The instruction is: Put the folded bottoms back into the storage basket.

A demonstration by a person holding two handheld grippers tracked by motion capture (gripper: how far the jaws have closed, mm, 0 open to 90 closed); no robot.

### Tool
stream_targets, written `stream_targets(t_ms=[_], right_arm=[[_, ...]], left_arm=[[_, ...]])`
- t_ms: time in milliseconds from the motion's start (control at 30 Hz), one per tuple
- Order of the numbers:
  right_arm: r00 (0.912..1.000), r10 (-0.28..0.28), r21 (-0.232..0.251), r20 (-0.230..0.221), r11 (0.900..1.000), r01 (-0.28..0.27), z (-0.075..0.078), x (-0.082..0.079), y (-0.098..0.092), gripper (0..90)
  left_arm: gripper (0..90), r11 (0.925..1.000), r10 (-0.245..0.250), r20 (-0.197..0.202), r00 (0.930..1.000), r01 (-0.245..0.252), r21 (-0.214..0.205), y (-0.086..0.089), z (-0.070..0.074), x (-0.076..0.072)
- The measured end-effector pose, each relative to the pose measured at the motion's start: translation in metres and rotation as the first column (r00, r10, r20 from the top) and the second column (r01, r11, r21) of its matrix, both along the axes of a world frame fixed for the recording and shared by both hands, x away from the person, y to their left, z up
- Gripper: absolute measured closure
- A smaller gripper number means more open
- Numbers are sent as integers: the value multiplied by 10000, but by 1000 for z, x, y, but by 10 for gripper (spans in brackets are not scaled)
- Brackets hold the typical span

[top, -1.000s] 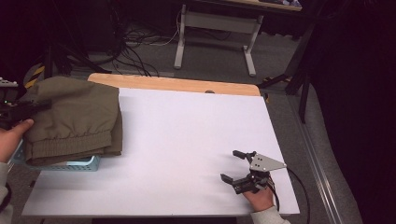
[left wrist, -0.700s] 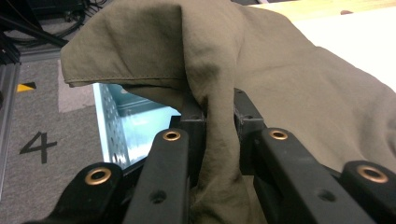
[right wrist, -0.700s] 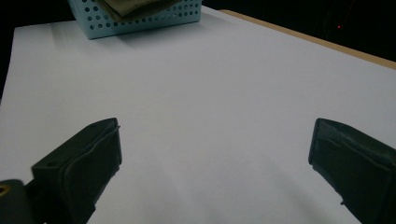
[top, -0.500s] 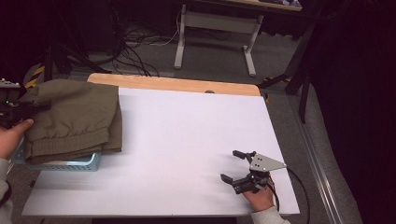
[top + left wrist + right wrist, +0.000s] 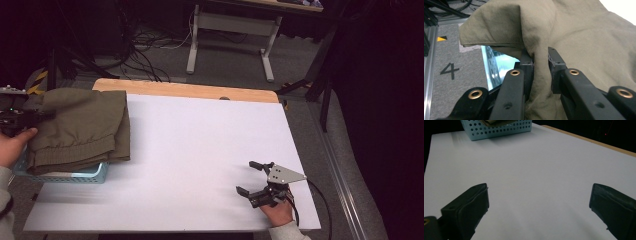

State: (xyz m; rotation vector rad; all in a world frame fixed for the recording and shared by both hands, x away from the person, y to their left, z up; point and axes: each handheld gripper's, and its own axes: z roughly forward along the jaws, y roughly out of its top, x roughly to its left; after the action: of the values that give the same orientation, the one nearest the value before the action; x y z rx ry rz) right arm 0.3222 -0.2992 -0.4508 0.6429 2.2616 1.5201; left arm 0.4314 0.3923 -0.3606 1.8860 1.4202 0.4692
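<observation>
A folded olive-green garment (image 5: 82, 127) lies heaped on a light blue perforated basket (image 5: 70, 176) at the table's left edge. My left gripper (image 5: 46, 116), held by a hand at the far left, reaches into the garment's left side. In the left gripper view my left gripper (image 5: 540, 55) is shut on a bunched fold of the garment (image 5: 584, 42), with the basket's blue wall (image 5: 499, 62) below it. My right gripper (image 5: 246, 177) rests open on the white table near the front right. Nothing lies between the jaws of my right gripper (image 5: 539, 192).
The white tabletop (image 5: 200, 145) has a wooden strip (image 5: 185, 90) along its far edge. Seen from the right gripper, the basket (image 5: 499, 130) stands far off. Cables and a desk frame (image 5: 230, 30) sit on the floor beyond. The floor beside the basket bears a painted 4 (image 5: 449, 71).
The left hand and the pinched edge of the garment have shifted and sunk slightly over the basket. The right gripper has kept still.
</observation>
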Motion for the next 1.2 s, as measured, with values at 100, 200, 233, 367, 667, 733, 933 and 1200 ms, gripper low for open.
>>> stream_targets(t_ms=[100, 200, 233, 367, 667, 733, 933, 1200], right_arm=[[10000, -1, -15, -2, 10000, 1, 0, 0, 0, 31], [10000, -12, -24, -9, 10000, 12, 0, 0, 0, 31], [10000, -7, -10, -6, 10000, 7, 0, 0, 0, 31], [10000, -14, -6, -4, 10000, 14, 0, 0, 0, 31], [10000, -26, -2, -29, 10000, 26, 0, 0, 0, 31], [10000, -27, -5, -32, 10000, 27, 0, 0, 0, 31], [10000, -25, 0, -32, 10000, 25, 0, 0, 0, 31], [10000, -34, -11, -35, 10000, 34, 0, 0, 0, 31]], left_arm=[[771, 9999, 89, -29, 10000, -89, 131, 0, -2, 2], [771, 9995, 128, -42, 9999, -126, 300, 1, -5, 4], [773, 9992, 152, -71, 9999, -149, 369, 1, -5, 5], [780, 9982, 235, -263, 9994, -220, 562, 1, -9, 7], [786, 9976, 268, -620, 9977, -227, 661, 3, -17, 5], [787, 9974, 238, -752, 9969, -185, 701, 3, -19, 3], [788, 9974, 238, -1093, 9937, -161, 706, 5, -26, -1], [780, 9970, 311, -1153, 9928, -227, 734, 3, -26, -2]])
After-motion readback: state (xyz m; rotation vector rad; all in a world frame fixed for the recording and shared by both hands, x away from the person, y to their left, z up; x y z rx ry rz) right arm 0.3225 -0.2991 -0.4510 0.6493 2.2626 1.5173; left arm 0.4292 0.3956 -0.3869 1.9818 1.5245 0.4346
